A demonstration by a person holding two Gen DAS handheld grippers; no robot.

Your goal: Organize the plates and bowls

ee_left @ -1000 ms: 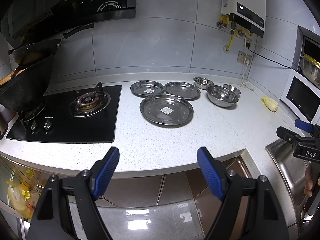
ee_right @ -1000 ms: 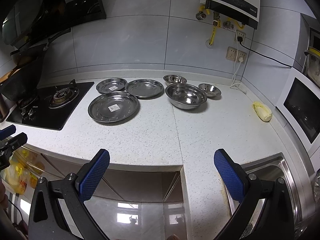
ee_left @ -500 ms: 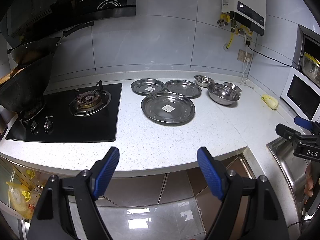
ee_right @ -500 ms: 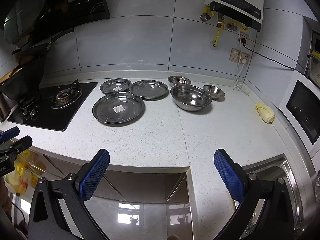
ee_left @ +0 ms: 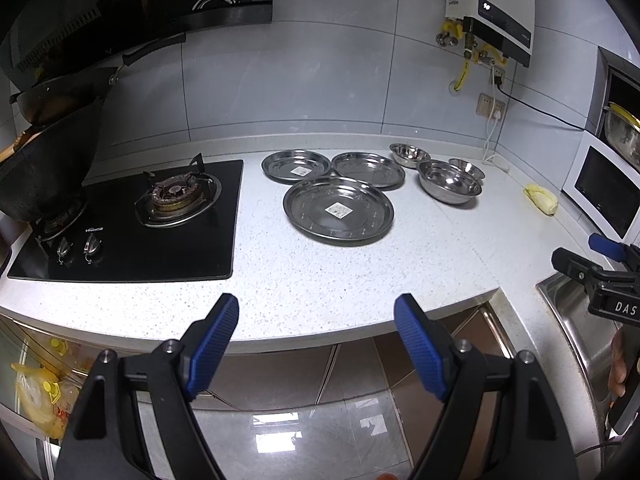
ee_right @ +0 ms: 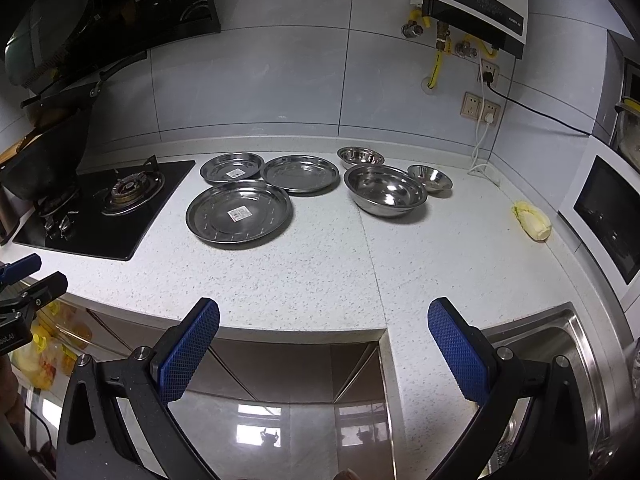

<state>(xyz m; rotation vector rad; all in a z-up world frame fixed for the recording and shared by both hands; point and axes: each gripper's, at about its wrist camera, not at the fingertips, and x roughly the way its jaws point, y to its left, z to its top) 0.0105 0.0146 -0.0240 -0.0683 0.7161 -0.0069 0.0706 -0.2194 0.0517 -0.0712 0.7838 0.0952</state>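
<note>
Silver steel plates point(ee_right: 239, 212) and bowls point(ee_right: 386, 190); white speckled counter point(ee_right: 320, 264); black hob point(ee_left: 132, 224); blue cross-hatched gripper pads point(ee_right: 188, 350)

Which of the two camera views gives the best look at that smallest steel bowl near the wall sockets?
The right wrist view. There the smallest bowl stands clear beside the large bowl, its rim and inside fully visible. In the left wrist view the smallest bowl sits behind the large bowl, which hides its lower part.

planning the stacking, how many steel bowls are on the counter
3: a large bowl right of the plates, a small bowl behind it near the wall, and another small bowl at its right.
</note>
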